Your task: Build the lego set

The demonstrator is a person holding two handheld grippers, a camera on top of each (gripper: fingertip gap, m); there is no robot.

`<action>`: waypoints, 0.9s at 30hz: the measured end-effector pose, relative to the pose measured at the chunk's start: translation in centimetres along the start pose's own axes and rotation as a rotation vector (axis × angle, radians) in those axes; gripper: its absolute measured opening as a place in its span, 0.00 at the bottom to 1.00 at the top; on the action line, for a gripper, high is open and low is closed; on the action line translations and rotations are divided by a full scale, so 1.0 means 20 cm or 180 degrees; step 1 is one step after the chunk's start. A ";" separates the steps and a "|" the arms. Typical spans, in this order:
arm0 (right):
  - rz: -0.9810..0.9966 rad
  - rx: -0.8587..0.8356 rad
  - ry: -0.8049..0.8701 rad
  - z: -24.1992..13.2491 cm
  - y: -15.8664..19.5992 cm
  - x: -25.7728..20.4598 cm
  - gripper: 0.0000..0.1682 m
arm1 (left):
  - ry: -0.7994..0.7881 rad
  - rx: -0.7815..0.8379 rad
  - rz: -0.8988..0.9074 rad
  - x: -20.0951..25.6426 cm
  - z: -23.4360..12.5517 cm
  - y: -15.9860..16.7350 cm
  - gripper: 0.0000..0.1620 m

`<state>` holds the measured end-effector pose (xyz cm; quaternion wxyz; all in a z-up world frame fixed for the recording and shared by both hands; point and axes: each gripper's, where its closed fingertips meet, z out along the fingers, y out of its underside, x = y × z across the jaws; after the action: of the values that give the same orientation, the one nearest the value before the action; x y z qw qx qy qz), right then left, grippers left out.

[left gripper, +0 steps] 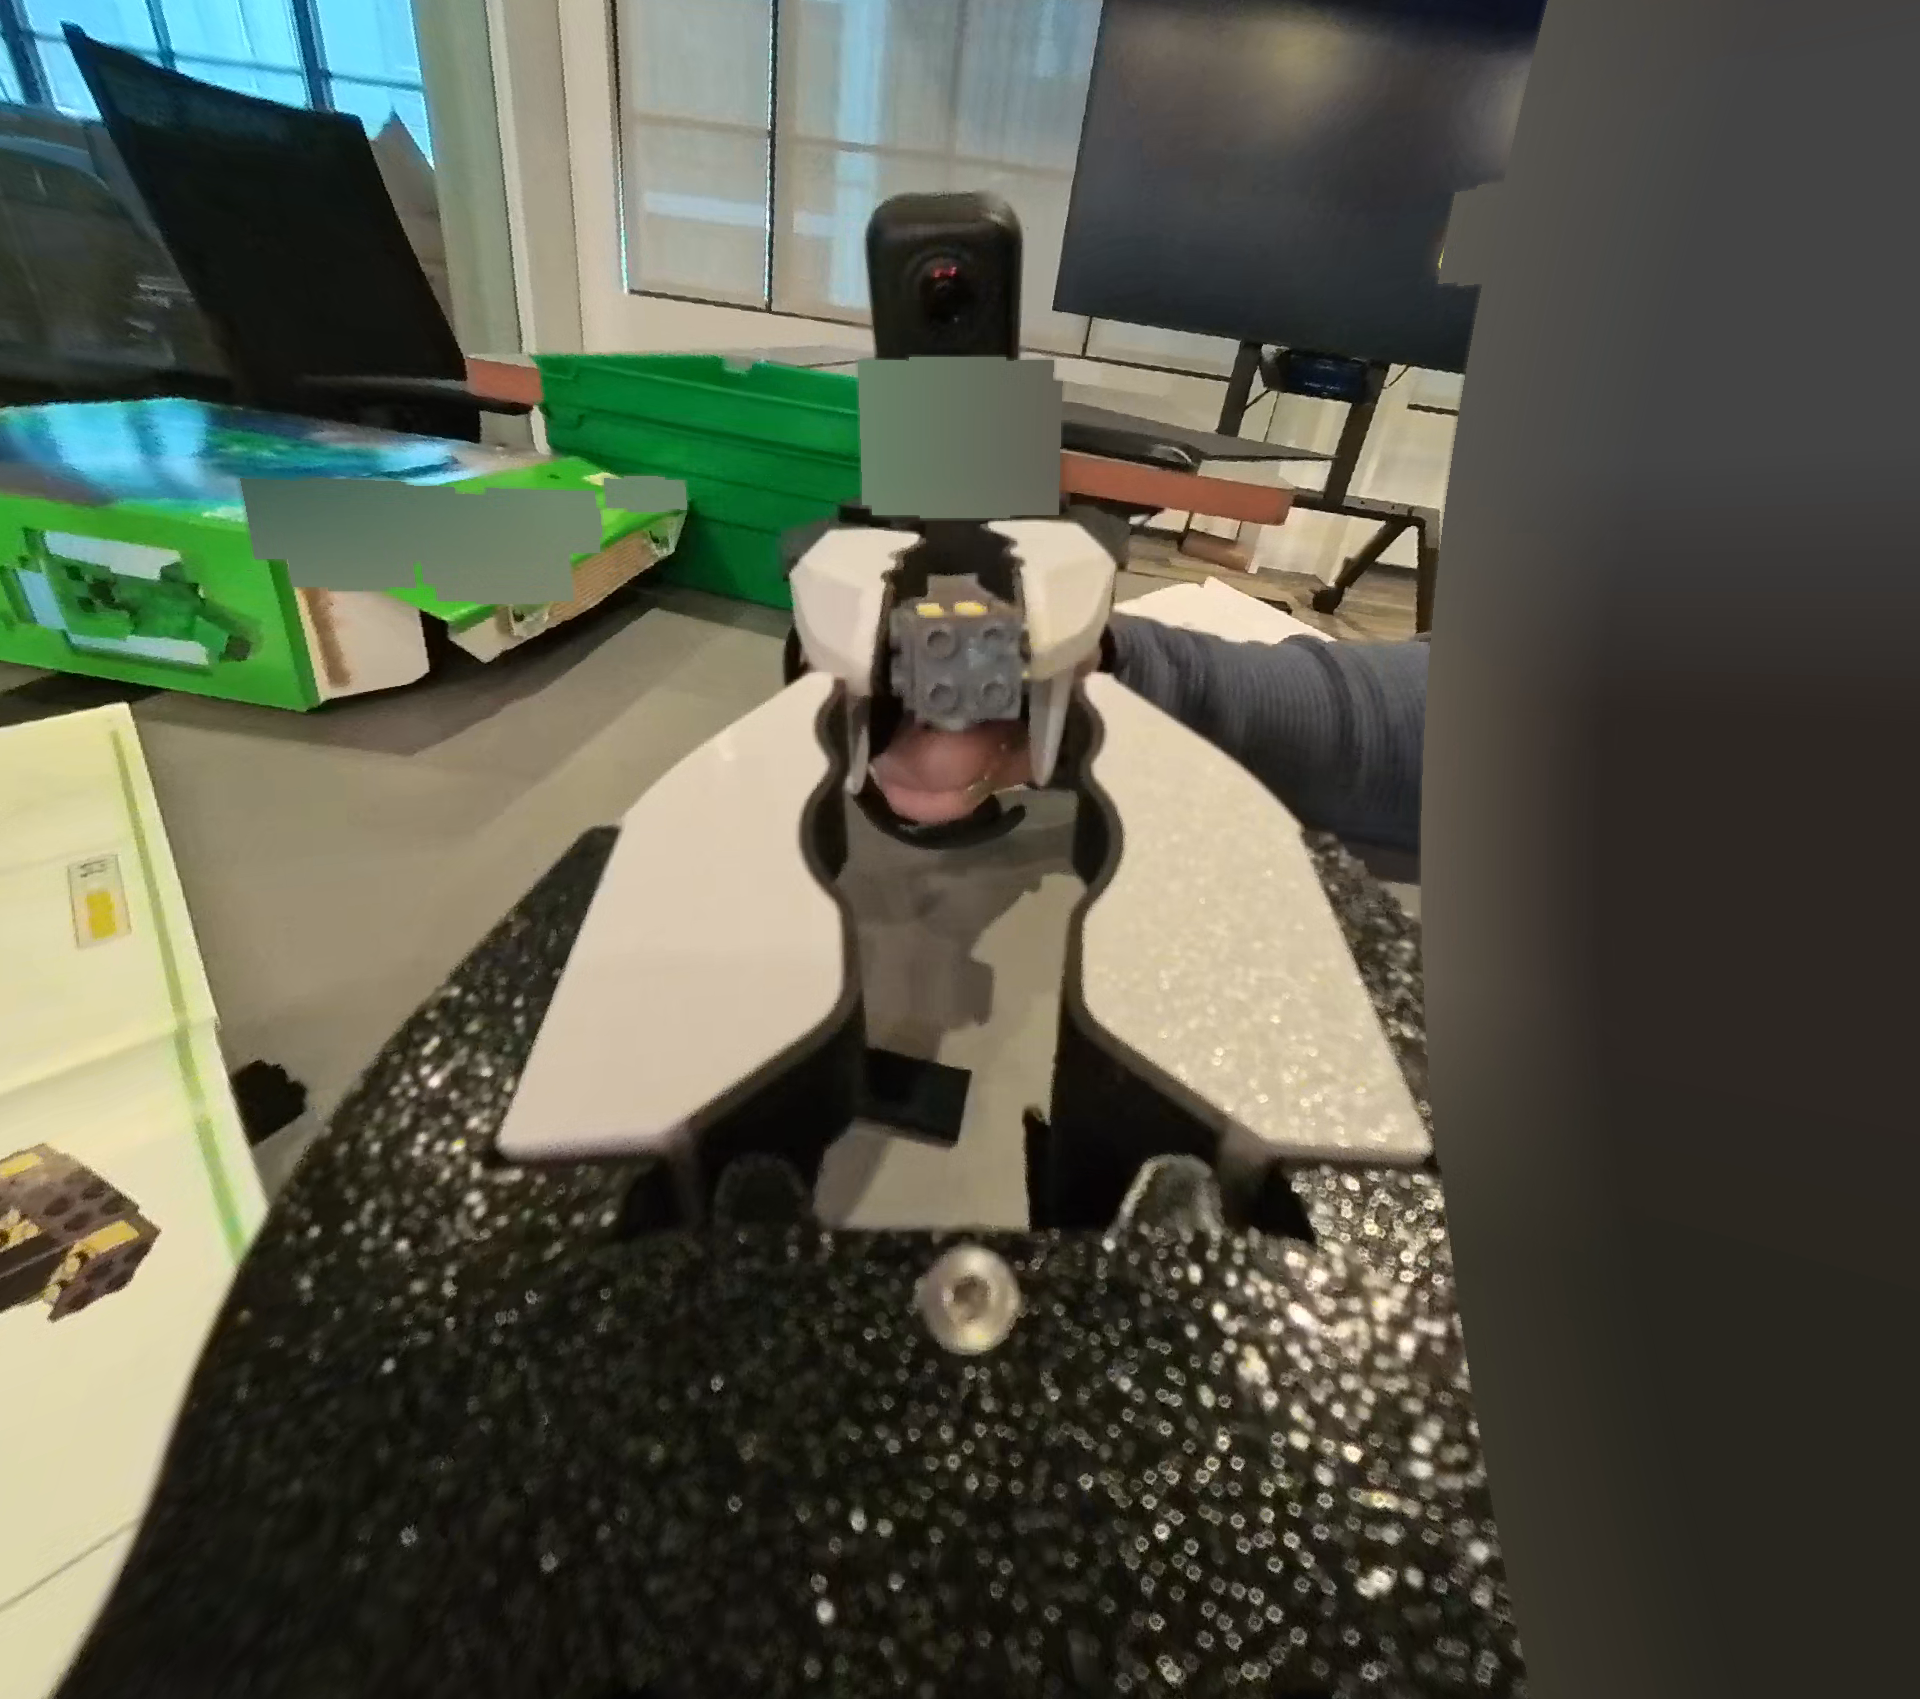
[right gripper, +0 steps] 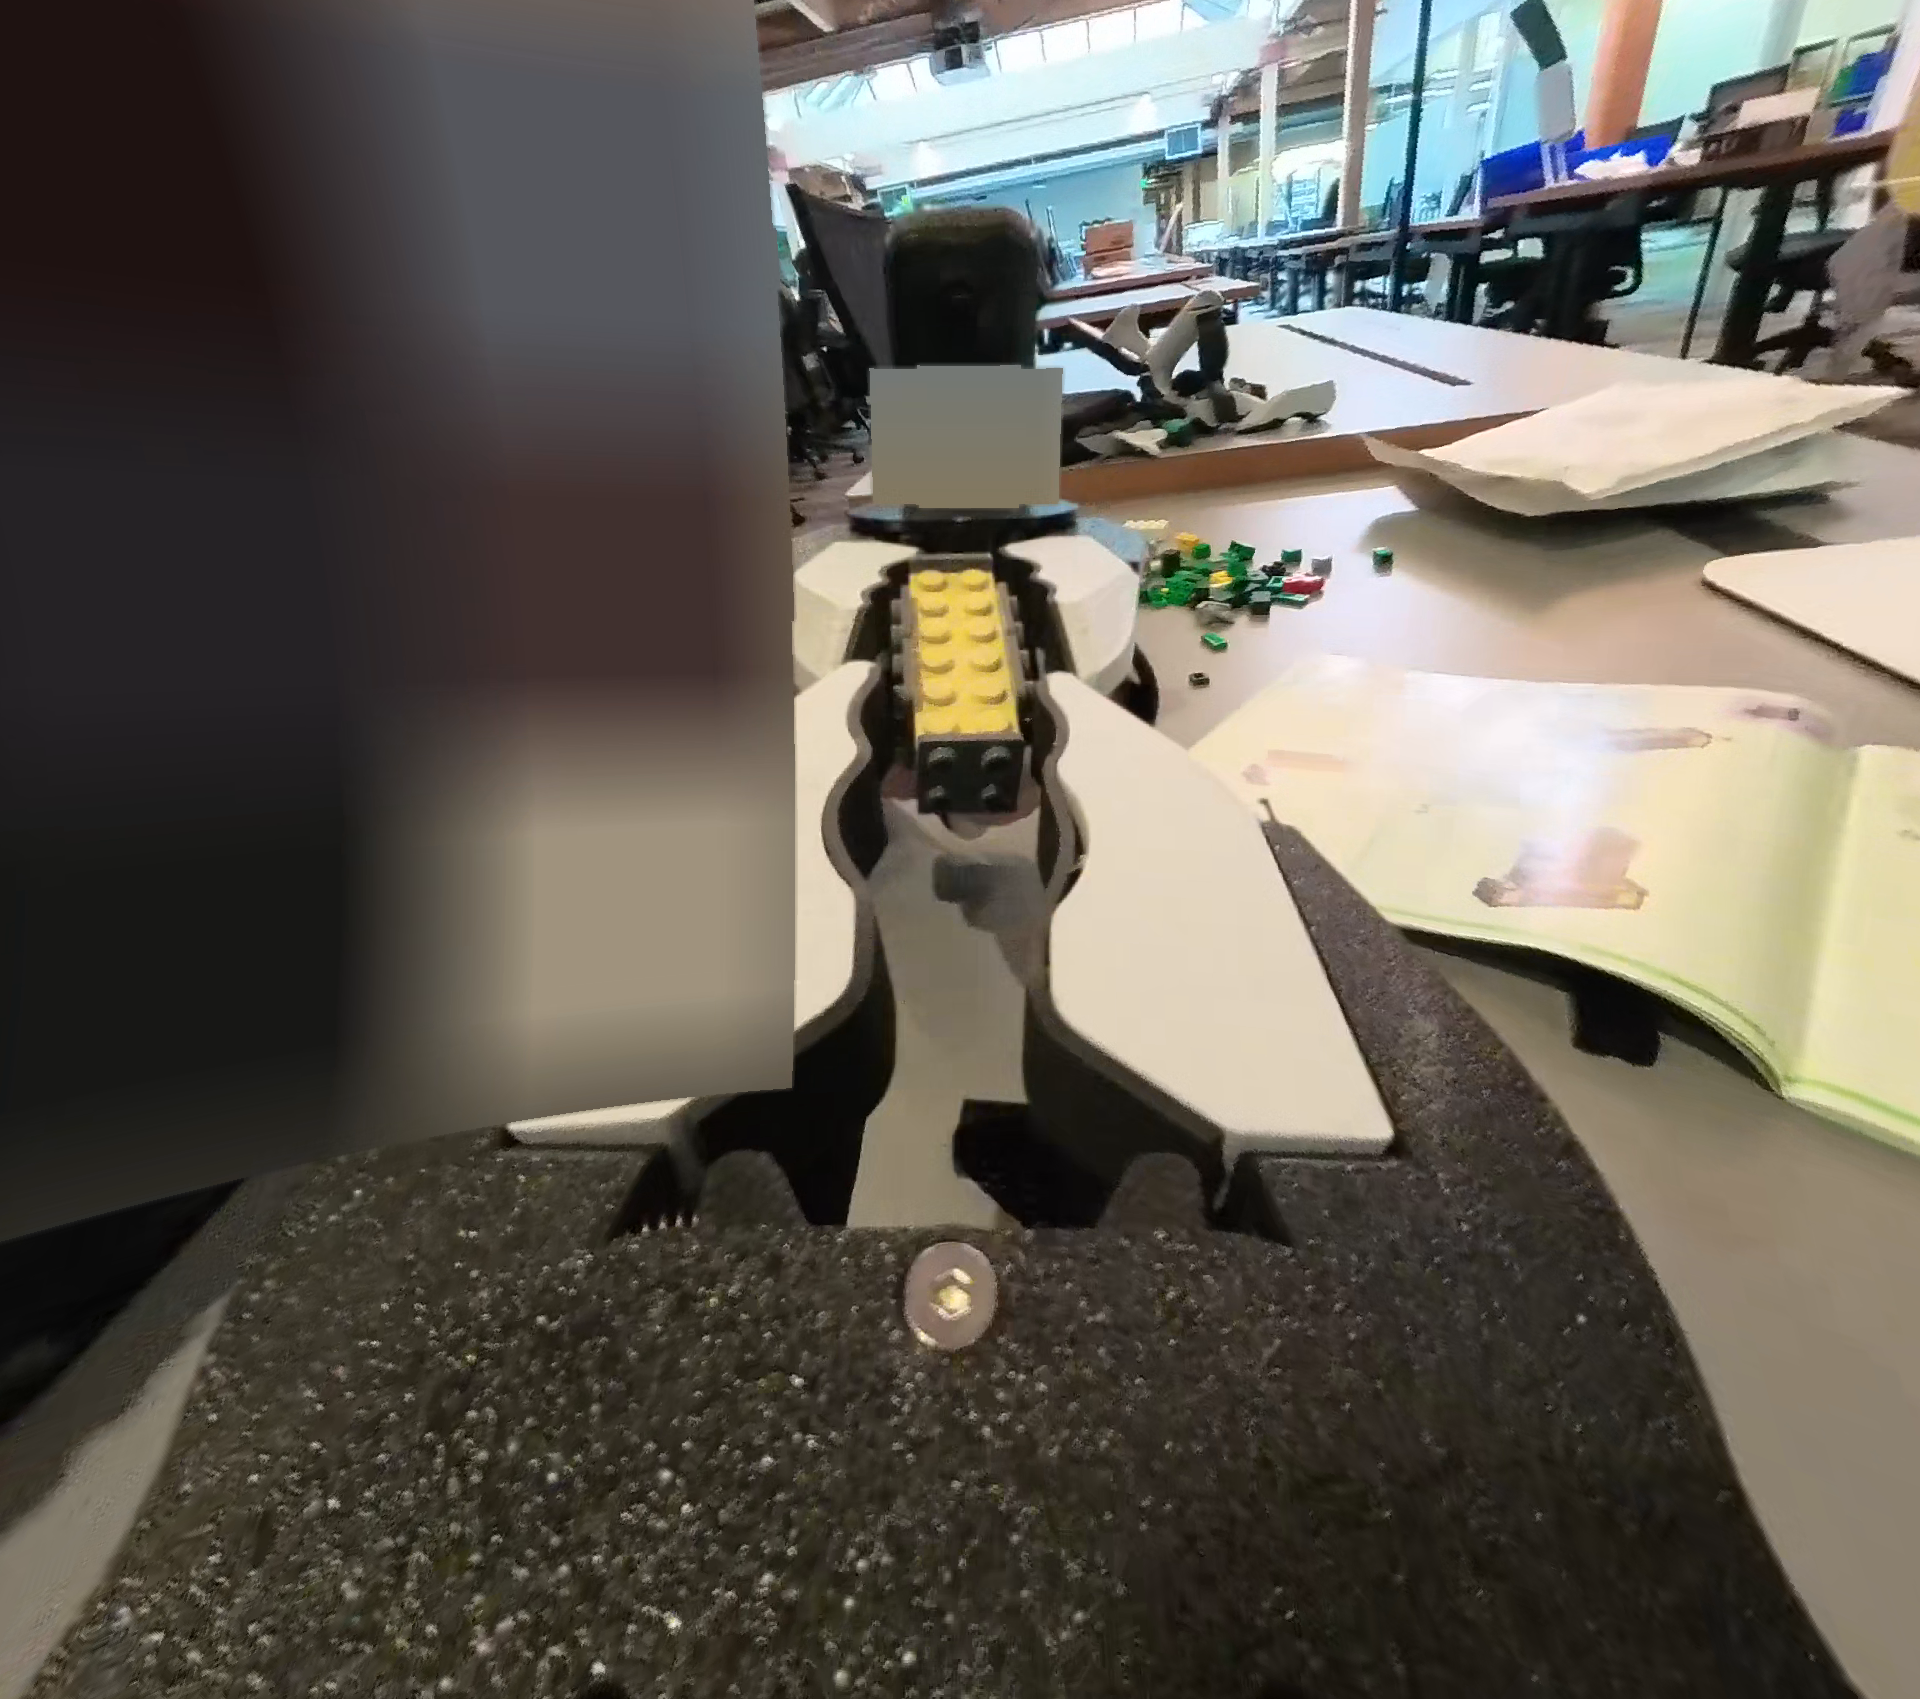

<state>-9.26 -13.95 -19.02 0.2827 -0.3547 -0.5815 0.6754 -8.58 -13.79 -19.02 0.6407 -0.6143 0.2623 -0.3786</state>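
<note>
Yellow studded brick assembly (right gripper: 964, 681) clamped endwise between left tongs (left gripper: 951, 719) and right tongs (right gripper: 961, 761).

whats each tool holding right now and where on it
One lego assembly, yellow studs on top, is held between both: the right tool pinches the sides of its near end, the left tool its far end.

Grey surface (right gripper: 1455, 610): loose brick pile (right gripper: 1231, 584) at 12 o'clock, open instruction booklet (right gripper: 1621, 828) at 3, white paper bag (right gripper: 1621, 444) at 1; green box (left gripper: 208, 569) at 10
</note>
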 end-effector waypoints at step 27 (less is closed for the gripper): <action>-0.0481 -0.0509 0.0488 -0.01 0.07 0.04 0.13 | -0.0065 -0.0203 0.0215 -0.05 -0.05 0.02 0.20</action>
<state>-9.53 -13.44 -20.45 0.3472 -0.3818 -0.6352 0.5746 -9.76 -13.62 -19.63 0.6358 -0.6291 0.2883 -0.3419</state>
